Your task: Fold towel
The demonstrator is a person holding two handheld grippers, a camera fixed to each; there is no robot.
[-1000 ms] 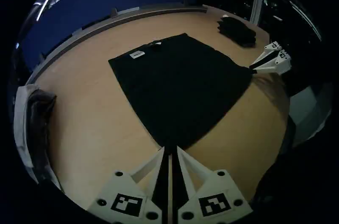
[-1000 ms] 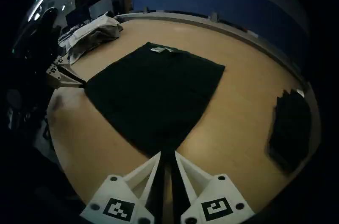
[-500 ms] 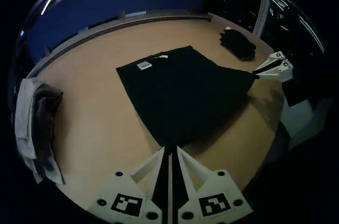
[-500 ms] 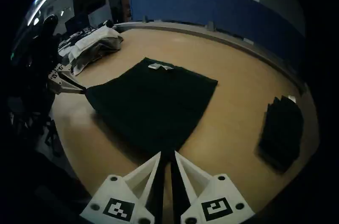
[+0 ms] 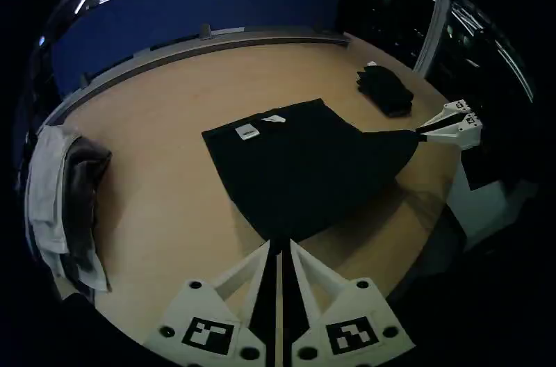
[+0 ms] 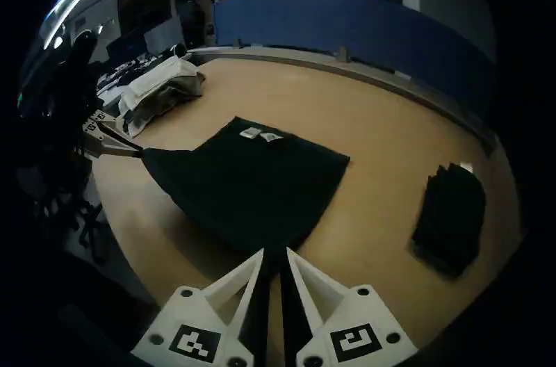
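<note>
A black towel (image 5: 306, 158) (image 6: 250, 176) lies spread on the round wooden table (image 5: 160, 158), its near edge lifted off the surface. My left gripper (image 5: 279, 245) is shut on one near corner. In the right gripper view that same gripper (image 6: 135, 151) appears at the left, pinching its corner. My right gripper (image 6: 274, 252) is shut on the other near corner, and in the left gripper view it (image 5: 420, 134) holds the towel at the right. Two small white labels (image 5: 248, 132) show near the towel's far edge.
A stack of folded black towels (image 5: 384, 87) (image 6: 448, 217) sits near the table's far right. A heap of white and grey cloth (image 5: 62, 193) (image 6: 156, 85) lies at the left edge. A blue partition (image 5: 187, 9) runs behind the table. Chairs stand beyond the table at left (image 6: 62, 89).
Both grippers have risen and pulled back, lifting the towel's near edge off the table. The far edge still rests on the wood. The table looks smaller in both views.
</note>
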